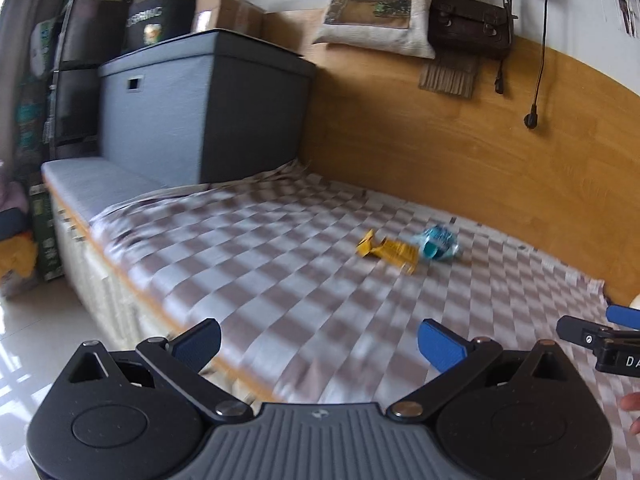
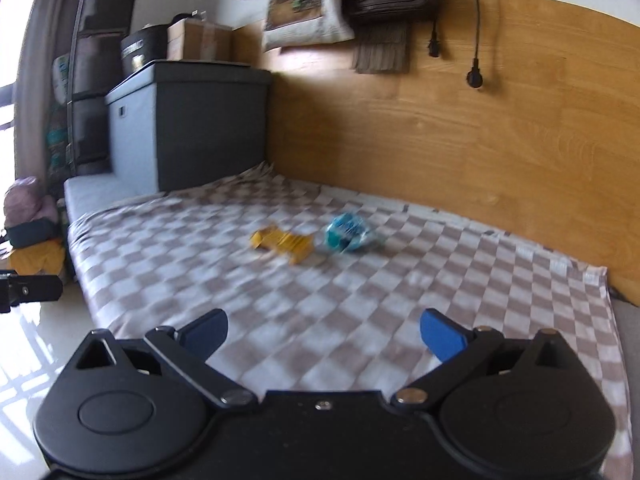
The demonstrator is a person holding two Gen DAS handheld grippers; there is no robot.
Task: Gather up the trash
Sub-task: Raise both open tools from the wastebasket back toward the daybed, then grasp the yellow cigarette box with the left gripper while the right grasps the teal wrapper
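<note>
A crumpled yellow wrapper [image 1: 390, 253] lies on the checkered bed cover [image 1: 280, 280], with a crumpled blue wrapper [image 1: 438, 242] just to its right. Both also show in the right wrist view: the yellow wrapper [image 2: 282, 242] and the blue wrapper [image 2: 348, 232]. My left gripper [image 1: 320, 344] is open and empty, near the bed's front edge, well short of the wrappers. My right gripper [image 2: 324, 334] is open and empty above the cover, also short of them. Part of the right gripper [image 1: 600, 336] shows at the left view's right edge.
A grey storage box [image 1: 208, 104] stands on the bed's far left end with a cardboard box [image 1: 228, 12] on top. A wooden panel [image 1: 460, 140] runs behind the bed, with a brown bag [image 1: 470, 30], a pillow [image 1: 376, 8] and hanging cables [image 1: 532, 116]. White floor [image 1: 36, 340] lies left.
</note>
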